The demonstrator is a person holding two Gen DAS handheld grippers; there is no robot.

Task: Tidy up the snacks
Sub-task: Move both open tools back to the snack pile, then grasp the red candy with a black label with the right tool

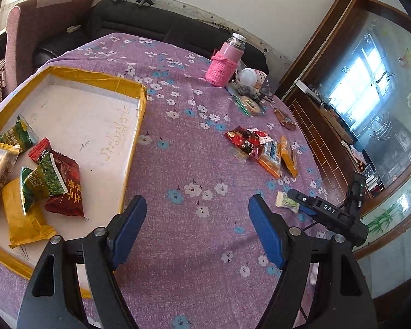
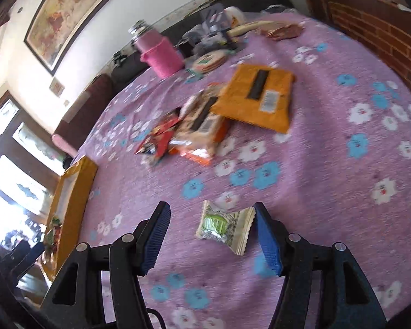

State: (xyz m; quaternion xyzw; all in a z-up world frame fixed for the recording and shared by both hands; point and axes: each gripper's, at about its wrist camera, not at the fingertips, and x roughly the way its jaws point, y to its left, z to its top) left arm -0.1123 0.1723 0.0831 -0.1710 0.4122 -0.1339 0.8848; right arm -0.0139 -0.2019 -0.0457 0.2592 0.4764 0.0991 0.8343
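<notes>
One white-green snack packet (image 2: 224, 229) sits between my open right tool (image 2: 211, 237); I close squarely mid-packet. Left tool (image 1: 197, 229) open, empty.

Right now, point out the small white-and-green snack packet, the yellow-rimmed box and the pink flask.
small white-and-green snack packet (image 2: 224, 229): right wrist view, on the packet's printed middle.
yellow-rimmed box (image 1: 96, 76): left wrist view, on its far yellow wall.
pink flask (image 1: 223, 64): left wrist view, on its knitted sleeve.
</notes>
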